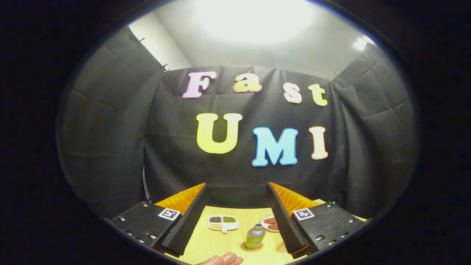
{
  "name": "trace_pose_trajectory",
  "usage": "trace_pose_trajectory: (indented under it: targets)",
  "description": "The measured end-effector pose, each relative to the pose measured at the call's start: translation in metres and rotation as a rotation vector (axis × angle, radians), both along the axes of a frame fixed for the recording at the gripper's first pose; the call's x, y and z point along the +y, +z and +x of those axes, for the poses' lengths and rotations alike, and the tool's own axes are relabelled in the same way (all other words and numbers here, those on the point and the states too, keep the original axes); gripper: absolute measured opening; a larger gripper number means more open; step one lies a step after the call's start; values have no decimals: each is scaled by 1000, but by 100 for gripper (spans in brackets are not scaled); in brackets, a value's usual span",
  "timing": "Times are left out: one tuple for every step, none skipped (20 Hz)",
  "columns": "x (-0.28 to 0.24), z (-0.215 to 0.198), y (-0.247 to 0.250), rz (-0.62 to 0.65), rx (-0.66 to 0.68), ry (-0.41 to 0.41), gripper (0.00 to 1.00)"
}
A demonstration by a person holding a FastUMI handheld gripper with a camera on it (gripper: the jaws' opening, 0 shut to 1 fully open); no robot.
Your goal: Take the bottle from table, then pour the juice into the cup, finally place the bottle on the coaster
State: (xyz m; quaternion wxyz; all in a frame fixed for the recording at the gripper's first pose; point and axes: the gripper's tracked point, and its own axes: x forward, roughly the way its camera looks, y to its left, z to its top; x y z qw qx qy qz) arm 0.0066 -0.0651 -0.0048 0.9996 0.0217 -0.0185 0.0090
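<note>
- We see the gripper [235,191] with its two ribbed black fingers [186,224] spread wide apart, nothing between the pads.
- The bottle [254,236] stands upright on the wooden table [206,243], ahead of the fingers and within the gap between them, closer to the right finger.
- Under the bottle we make out a round coaster [245,247]; the bottle sits on it.
- Beyond the bottle, a white divided dish [222,223] holds small portions of dark, green and pale grains.
- A plate [265,223] with reddish-brown pieces lies just beside the right finger, partly hidden by it.
- A person's hand [222,260] shows near us, on the table, apart from the bottle.
</note>
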Motion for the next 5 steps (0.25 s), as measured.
trace_pose_trajectory:
  targets:
    - [-7, -4, -4, -6, 5, -9, 96]
    - [-14, -7, -8, -9, 8, -16, 96]
    - [-22, -8, -15, -10, 5, -23, 96]
    - [-31, -8, -19, -5, 4, -33, 96]
    - [-42, -10, -25, -1, 8, -54, 96]
